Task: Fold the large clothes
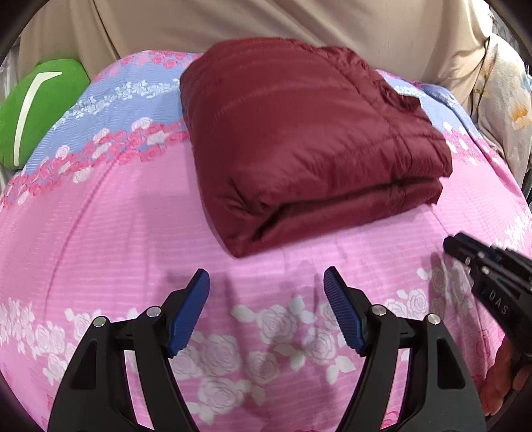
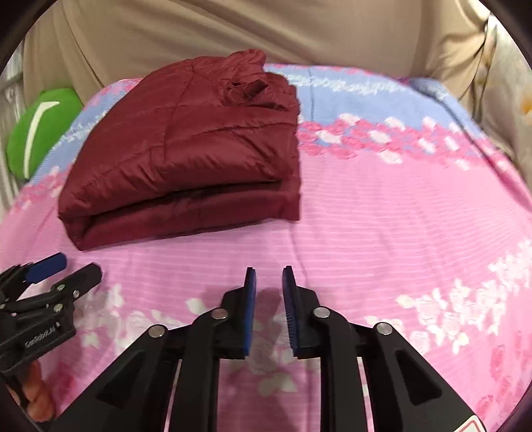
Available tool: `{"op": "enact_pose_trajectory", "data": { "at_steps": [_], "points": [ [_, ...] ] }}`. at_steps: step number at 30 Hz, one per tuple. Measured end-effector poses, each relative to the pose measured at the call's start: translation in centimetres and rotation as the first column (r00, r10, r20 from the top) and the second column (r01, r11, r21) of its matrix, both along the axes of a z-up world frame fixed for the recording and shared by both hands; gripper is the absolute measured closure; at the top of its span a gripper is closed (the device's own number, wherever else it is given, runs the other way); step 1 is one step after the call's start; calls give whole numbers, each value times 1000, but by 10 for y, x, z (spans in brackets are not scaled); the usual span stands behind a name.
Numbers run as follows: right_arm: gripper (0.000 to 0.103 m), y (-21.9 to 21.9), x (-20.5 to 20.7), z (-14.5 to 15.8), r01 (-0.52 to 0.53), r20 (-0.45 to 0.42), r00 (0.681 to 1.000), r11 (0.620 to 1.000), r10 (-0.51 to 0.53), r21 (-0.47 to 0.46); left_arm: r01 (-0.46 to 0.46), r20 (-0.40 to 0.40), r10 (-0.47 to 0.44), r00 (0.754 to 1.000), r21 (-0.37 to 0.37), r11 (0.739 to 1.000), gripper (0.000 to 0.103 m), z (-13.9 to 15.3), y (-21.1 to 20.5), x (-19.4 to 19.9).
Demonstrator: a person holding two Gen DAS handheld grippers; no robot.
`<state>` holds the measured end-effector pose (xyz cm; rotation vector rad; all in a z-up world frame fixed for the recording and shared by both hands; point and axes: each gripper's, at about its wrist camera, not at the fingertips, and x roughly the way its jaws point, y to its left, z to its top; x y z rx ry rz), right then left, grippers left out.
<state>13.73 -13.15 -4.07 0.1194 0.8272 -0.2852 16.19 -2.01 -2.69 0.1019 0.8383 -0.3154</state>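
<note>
A dark red quilted jacket lies folded into a thick rectangle on the pink and blue flowered bedspread. It also shows in the right wrist view, to the upper left. My left gripper is open and empty, just short of the jacket's near edge. My right gripper is empty, its jaws a narrow gap apart, over bare bedspread to the right of the jacket. Each gripper shows in the other's view: the right gripper at the right edge, the left gripper at the left edge.
A green cushion with a white stripe lies at the bed's far left corner, also in the right wrist view. Beige fabric hangs behind the bed. A pale flowered cloth sits at the far right.
</note>
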Motion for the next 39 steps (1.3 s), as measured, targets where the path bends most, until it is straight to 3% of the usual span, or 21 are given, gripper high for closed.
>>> {"op": "enact_pose_trajectory", "data": {
  "at_steps": [3,6,9,13,15,19,24,29,32,34,39],
  "points": [
    [84,-25,13,14,12,28,1000,999,-14,50,-21,58,18,998,59,998,34,5,-4,5],
    [84,-41,26,23,24,35,999,999,-26,43,-158,145,137,980,142,977,32,13,11,27],
    [84,-41,35,20,3,24,1000,996,-5,87,-216,54,213,976,56,975,32,12,40,51],
    [84,-27,31,8,-20,17,1000,994,18,104,-255,45,253,966,58,965,32,8,53,56],
    [84,-25,27,12,-21,31,999,995,18,97,-253,34,252,967,33,967,33,11,55,48],
    [79,-11,13,21,-31,60,998,997,28,66,-196,86,192,978,34,980,32,21,40,16],
    [71,9,-3,8,-16,47,999,999,14,30,-142,61,141,988,25,990,32,12,18,-2],
    [62,18,-12,-7,9,17,1000,1000,-9,2,-121,34,120,992,43,992,25,0,2,-15],
    [58,19,-13,-13,16,-11,1000,1000,-16,9,-131,54,128,990,65,989,19,0,-3,-20],
    [51,20,-15,-12,27,-2,1000,1000,-27,-2,-147,66,142,988,71,987,18,1,-4,-23],
    [48,23,-15,-14,21,-5,1000,1000,-21,-16,-168,63,163,985,78,983,18,-1,-3,-23]
  ]
}}
